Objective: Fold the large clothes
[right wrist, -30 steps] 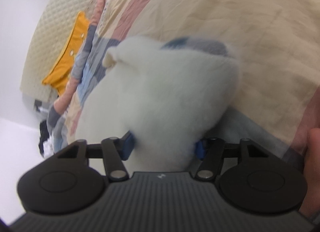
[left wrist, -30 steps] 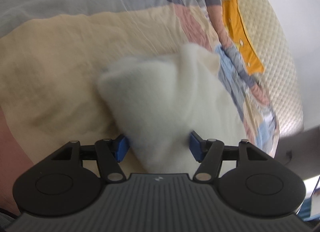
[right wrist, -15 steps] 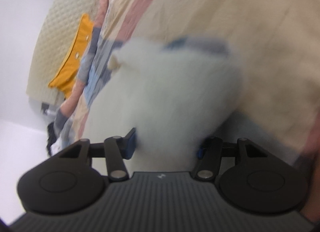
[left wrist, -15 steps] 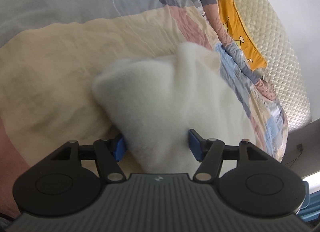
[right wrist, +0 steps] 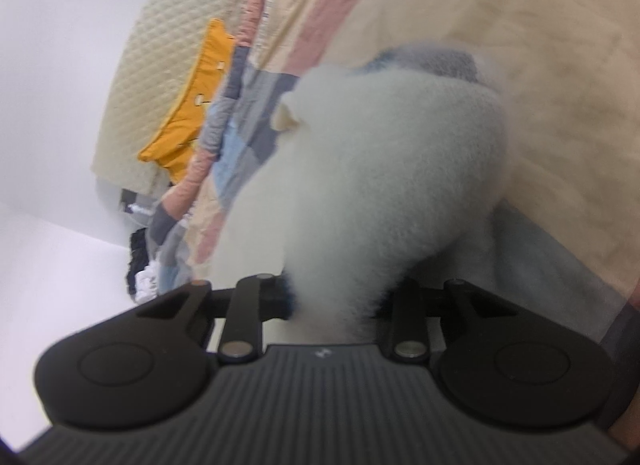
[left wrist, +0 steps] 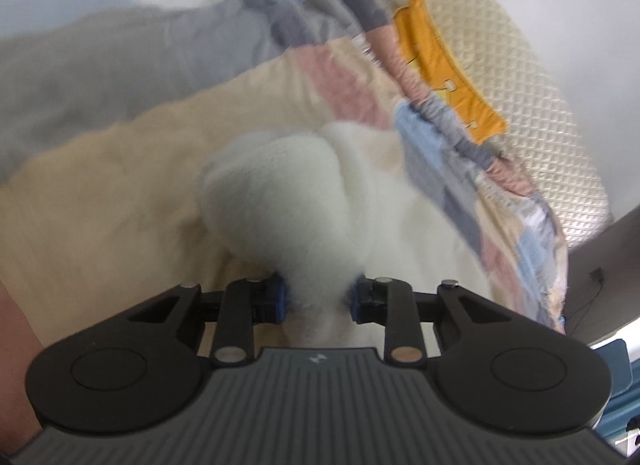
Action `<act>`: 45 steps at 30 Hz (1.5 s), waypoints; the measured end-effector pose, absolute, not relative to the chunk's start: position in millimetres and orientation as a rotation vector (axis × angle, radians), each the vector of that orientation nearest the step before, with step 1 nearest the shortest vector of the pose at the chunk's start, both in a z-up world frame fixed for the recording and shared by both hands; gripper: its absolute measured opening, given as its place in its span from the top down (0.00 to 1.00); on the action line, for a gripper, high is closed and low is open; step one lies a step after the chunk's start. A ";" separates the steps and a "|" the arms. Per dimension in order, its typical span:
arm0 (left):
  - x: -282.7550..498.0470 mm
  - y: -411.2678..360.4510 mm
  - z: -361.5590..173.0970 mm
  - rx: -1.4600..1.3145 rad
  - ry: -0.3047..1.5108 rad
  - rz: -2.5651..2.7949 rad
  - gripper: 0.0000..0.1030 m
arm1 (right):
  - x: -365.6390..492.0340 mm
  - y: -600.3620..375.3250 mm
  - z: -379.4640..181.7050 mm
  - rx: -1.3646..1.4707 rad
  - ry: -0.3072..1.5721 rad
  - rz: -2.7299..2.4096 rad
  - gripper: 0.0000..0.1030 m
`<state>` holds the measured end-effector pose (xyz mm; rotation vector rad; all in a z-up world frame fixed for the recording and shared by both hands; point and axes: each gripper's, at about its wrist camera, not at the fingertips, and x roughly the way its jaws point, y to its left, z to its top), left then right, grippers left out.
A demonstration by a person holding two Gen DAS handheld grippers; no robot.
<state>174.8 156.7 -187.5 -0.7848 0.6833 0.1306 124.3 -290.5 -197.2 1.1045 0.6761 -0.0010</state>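
Observation:
A white fluffy fleece garment (left wrist: 280, 193) lies bunched on the bed, lifted a little at its near edge. My left gripper (left wrist: 318, 301) has a fold of it between its blue pads; the jaws are closing and pinch the fleece. In the right wrist view the same garment (right wrist: 380, 169) fills the middle, with a grey-blue patch (right wrist: 432, 61) at its far edge. My right gripper (right wrist: 336, 301) is also closing, and fleece is squeezed between its jaws. Fleece hides the fingertips of both.
Under the garment lies a patchwork quilt (left wrist: 120, 185) in beige, pink, grey and blue. An orange cloth (left wrist: 440, 69) lies on a cream quilted cover (left wrist: 540, 105) at the bed's edge. A person's arm (left wrist: 12, 345) shows at the lower left. Dark items (right wrist: 138, 261) lie on the floor.
Both grippers' jaws have narrowed onto the fleece, which sat loosely between wider jaws before. Both have risen, and the garment's near edge has bunched up with them.

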 end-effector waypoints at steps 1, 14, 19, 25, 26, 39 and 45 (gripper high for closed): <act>173.1 156.9 -178.4 -0.780 0.676 0.120 0.70 | 122.4 -291.9 -192.8 1.110 0.673 0.007 0.70; 112.2 155.9 -91.1 -0.793 0.672 -0.022 0.70 | 66.8 -311.8 -130.7 1.146 0.671 0.073 0.69; 88.3 156.7 -91.5 -0.809 0.684 -0.039 0.70 | 48.8 -317.3 -126.1 1.134 0.711 0.076 0.69; 107.1 160.0 -87.7 -0.825 0.681 -0.048 0.70 | 56.9 -317.7 -122.6 1.161 0.716 0.083 0.63; 111.3 160.8 -85.1 -0.822 0.671 -0.056 0.70 | 59.9 -318.3 -120.7 1.176 0.707 0.094 0.61; 239.1 169.7 -85.7 -0.888 0.673 -0.056 0.68 | 159.7 -319.3 -114.4 1.179 0.653 0.168 0.45; 302.4 168.8 -118.6 -0.875 0.697 -0.052 0.66 | 207.8 -317.9 -138.1 1.164 0.662 0.152 0.45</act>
